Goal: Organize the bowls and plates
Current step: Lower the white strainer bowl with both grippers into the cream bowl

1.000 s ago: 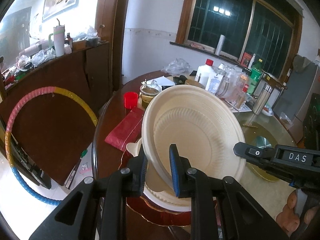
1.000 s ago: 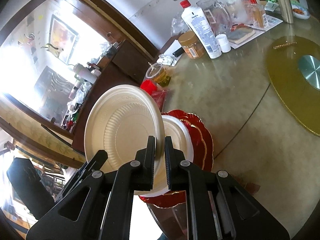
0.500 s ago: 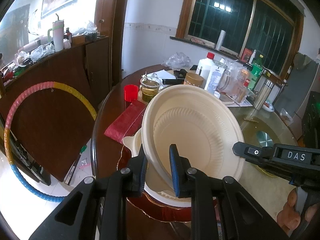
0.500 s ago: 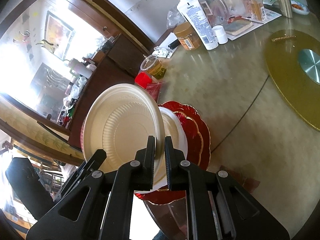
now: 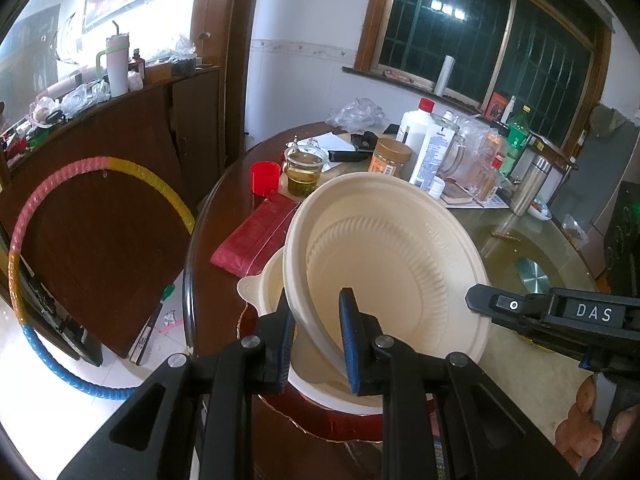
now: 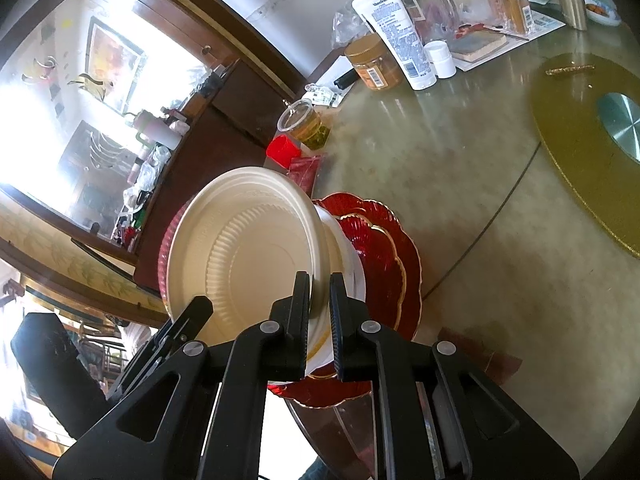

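Note:
A cream ribbed plate (image 5: pixel 392 264) hangs tilted on edge over a stack at the table's near rim. My left gripper (image 5: pixel 316 336) is shut on its lower rim. My right gripper (image 6: pixel 320 304) is shut on the opposite rim of the same cream plate (image 6: pixel 248 248); in the left wrist view it appears as a black bar at the right (image 5: pixel 560 316). Under the plate sits a cream bowl with an ear handle (image 5: pixel 256 284) on a white plate (image 5: pixel 332 400), resting on red scalloped plates (image 6: pixel 384 248).
A red packet (image 5: pixel 256 236), a red cup (image 5: pixel 264 176) and a glass of tea (image 5: pixel 304 172) stand just beyond the stack. Bottles and jars (image 5: pixel 432 152) crowd the back of the table (image 6: pixel 460 184). A gold turntable (image 6: pixel 580 152) lies at the right. A hoop (image 5: pixel 24 216) leans left.
Both grippers keep their hold on the cream plate, still tilted over the stack. The views have drifted only slightly.

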`<state>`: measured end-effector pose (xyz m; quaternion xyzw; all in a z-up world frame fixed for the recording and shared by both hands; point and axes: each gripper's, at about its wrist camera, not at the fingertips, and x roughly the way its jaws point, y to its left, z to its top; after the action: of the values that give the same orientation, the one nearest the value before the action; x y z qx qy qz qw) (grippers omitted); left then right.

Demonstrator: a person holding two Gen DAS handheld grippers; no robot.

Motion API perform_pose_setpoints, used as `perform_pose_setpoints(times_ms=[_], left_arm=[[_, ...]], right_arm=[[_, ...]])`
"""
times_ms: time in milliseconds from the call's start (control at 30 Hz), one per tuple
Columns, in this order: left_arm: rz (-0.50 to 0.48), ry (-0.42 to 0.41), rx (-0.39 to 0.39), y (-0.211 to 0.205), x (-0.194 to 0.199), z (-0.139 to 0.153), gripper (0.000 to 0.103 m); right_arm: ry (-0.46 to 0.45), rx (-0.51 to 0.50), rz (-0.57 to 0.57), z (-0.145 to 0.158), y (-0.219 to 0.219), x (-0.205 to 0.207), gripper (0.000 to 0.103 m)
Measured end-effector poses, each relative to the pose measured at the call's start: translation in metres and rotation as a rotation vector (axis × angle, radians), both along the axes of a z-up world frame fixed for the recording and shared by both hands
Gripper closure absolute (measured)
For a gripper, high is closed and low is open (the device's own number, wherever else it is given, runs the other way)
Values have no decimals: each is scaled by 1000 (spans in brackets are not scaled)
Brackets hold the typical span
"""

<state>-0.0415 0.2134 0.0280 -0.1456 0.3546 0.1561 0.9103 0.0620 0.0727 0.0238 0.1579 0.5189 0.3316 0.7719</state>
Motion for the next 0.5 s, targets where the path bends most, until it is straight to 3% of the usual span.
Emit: perform_pose_setpoints(times_ms=[300,367,400,433,500], left_arm=[[33,2,-10,5,3,-2,80],[34,0,-12,5,4,-1,70],[36,-6,-14,5,4,-1,54],[39,-12,-16,5,3,0,34],[57,-46,-16,6,-1,3,22]], right_arm=[[20,-3,13,-4,4,2,91],[15,-8,11,-4,6,2,90],[10,-12,8,-3,6,3,86],[-4,-20,-2,-2,5,3,81],[-27,-10,-17,1,3,2,38]])
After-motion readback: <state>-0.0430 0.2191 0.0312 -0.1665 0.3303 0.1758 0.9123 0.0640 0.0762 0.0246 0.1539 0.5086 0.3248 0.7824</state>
